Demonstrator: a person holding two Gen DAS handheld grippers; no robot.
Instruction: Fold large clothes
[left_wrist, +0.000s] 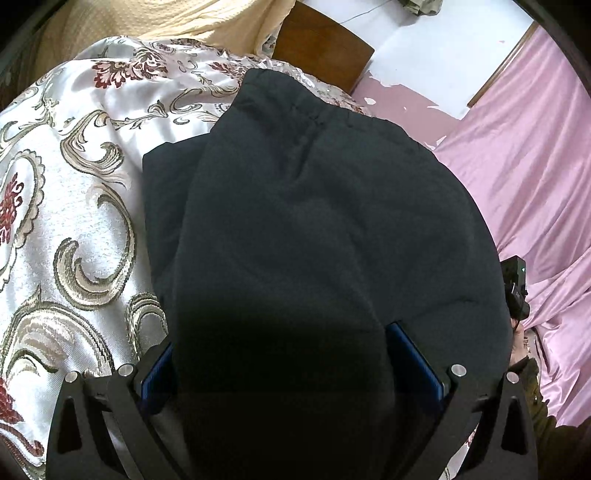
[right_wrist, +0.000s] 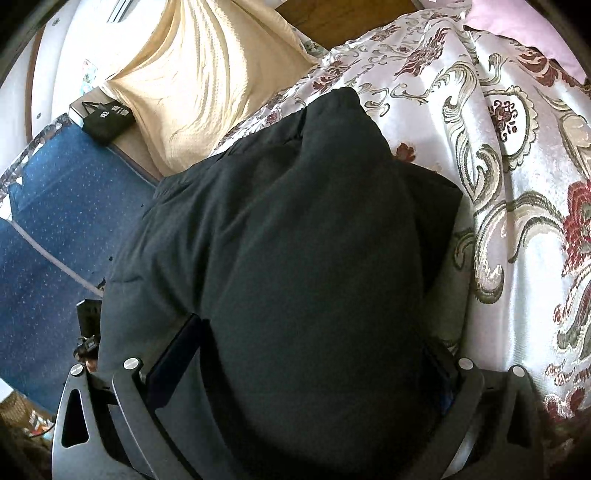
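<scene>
Folding this bulky dark garment (left_wrist: 295, 229) over the bed carries a few risks, judged from how it hangs now. At the left of the left wrist view the patterned satin bedspread (left_wrist: 66, 192) looks slick, so a fold laid on it may slide or spring open. A lower layer of the garment shows as a squared edge left of centre, already doubled under the raised part; if the upper layer lands off that edge, the fold will come out skewed.

At the bottom centre the left gripper (left_wrist: 280, 362) has its fingers (left_wrist: 413, 358) set well apart with thick cloth filling the gap, apparently pinching a fat bunch of it. A bunch that thick can creep out of the pads under its own weight. At the right edge a small black device (left_wrist: 515, 288) shows beside the pink sheet (left_wrist: 535, 166); probably the other tool, close enough for cloth to snag on it.

In the right wrist view, blue carpet (right_wrist: 74, 206) lies at the left, so the garment's left flank hangs near the bed's edge and could drag off. The right gripper (right_wrist: 314, 354) likewise has its fingers (right_wrist: 177, 354) wide around a heavy wad of garment. Uneven lowering of the two would twist the cloth.
</scene>
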